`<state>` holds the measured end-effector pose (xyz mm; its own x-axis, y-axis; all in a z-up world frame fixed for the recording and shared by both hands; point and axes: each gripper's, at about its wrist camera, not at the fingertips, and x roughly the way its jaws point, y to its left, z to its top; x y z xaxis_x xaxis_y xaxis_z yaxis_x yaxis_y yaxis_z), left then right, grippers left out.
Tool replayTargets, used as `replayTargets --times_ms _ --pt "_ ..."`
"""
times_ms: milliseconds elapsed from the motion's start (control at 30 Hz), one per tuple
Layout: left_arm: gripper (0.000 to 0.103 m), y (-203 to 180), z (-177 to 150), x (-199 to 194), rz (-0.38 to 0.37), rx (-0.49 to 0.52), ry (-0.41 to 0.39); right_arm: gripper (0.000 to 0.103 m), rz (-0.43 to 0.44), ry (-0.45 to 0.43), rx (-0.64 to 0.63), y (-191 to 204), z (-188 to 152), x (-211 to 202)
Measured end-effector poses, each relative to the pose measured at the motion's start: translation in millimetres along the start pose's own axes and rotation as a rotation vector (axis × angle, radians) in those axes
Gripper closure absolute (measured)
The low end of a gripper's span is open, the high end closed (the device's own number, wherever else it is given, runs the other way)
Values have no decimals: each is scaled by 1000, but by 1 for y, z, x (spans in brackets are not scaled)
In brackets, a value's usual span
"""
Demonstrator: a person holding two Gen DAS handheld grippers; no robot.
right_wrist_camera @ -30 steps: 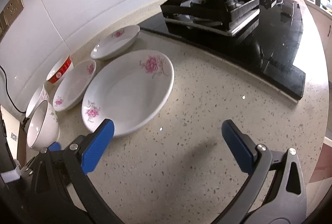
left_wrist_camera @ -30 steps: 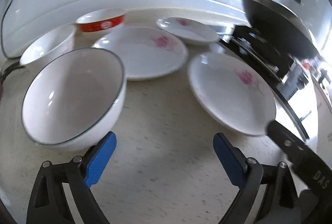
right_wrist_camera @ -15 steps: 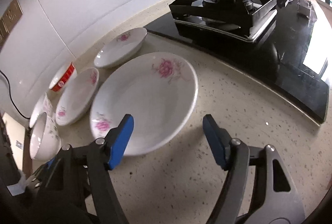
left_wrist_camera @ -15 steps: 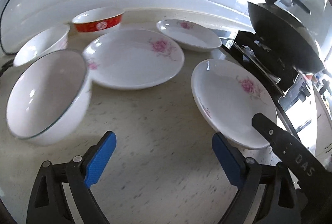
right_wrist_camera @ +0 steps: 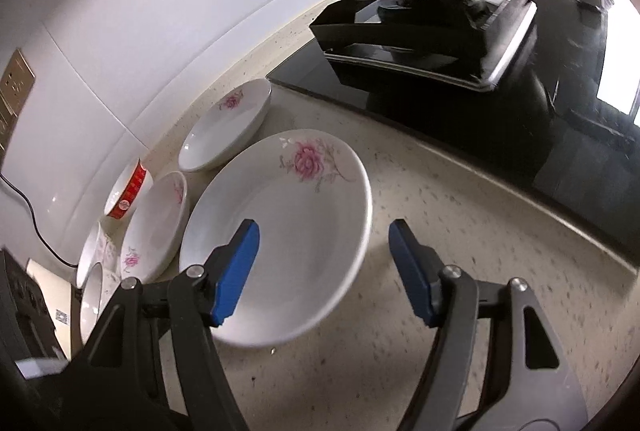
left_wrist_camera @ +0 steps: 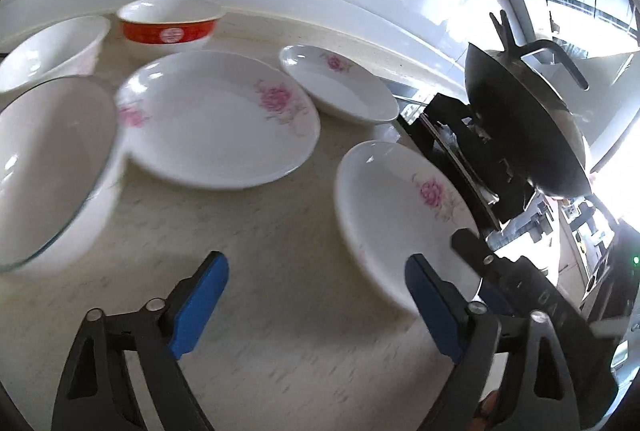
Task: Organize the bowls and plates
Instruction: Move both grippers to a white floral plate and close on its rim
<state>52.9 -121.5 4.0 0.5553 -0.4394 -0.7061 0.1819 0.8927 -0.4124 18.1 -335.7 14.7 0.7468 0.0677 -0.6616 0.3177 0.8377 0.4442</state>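
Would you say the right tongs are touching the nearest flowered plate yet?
Cannot tell: in the right wrist view the closing right tongs straddle the plate's rim, but no clear contact shows.

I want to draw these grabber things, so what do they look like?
Both look the same. The left gripper and the right gripper are each built of black plastic arms with triangle-shaped holes and round silver bolts at the joints. Each finger ends in a flat bright blue pad. The right gripper's black arm carries white letters where it shows in the left view.

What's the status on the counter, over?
Left gripper closing over bare counter. Right gripper closing, straddling rim of nearest white pink-flowered plate, pads not touching. Nothing blocking.
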Motion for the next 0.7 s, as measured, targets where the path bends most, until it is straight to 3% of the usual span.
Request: replayTargets --times_ms 67,133,300,533,700 --pt "30 -7 7 9 4 4 5 45 27 8 4 -3 4 4" --pt "44 -11 14 18 11 -4 0 47 47 12 11 -5 7 7" --pt "59 -17 19 29 65 23 -51 51 90 31 5 -5 19 21" --pt "72 -8 26 32 59 32 -64 61 117 56 -13 1 22 31" --pt "85 1 26 29 57 30 -55 76 107 61 19 -4 24 33"
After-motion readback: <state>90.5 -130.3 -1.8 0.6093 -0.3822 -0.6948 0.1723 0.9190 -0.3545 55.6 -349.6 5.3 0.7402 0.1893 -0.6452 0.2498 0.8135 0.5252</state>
